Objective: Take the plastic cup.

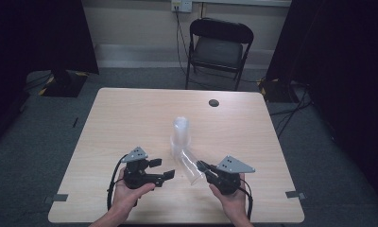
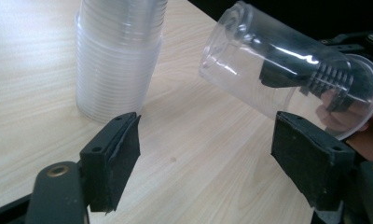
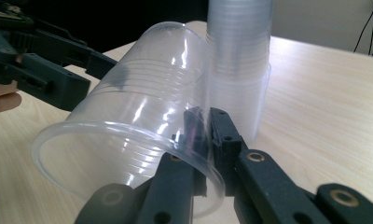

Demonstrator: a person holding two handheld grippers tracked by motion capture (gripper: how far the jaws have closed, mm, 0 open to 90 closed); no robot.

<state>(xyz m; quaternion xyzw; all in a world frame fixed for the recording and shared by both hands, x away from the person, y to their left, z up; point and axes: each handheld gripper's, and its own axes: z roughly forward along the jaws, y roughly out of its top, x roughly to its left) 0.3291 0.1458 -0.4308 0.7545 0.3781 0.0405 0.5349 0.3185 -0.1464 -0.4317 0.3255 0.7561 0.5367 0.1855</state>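
My right gripper (image 3: 204, 135) pinches the rim wall of a single clear cup (image 3: 142, 116), one jaw inside and one outside, holding it tilted just above the table (image 1: 130, 113) beside the upside-down stack of cups (image 1: 181, 135). My left gripper (image 1: 164, 169) hangs open with nothing between its jaws. To do this well, I judge I should keep the pinch light so the thin wall doesn't buckle, and bring the left jaws squarely around the cup's closed end before the right lets go.

One loose cup (image 1: 193, 166), one cup stack (image 1: 181, 135), one chair (image 1: 219, 47).
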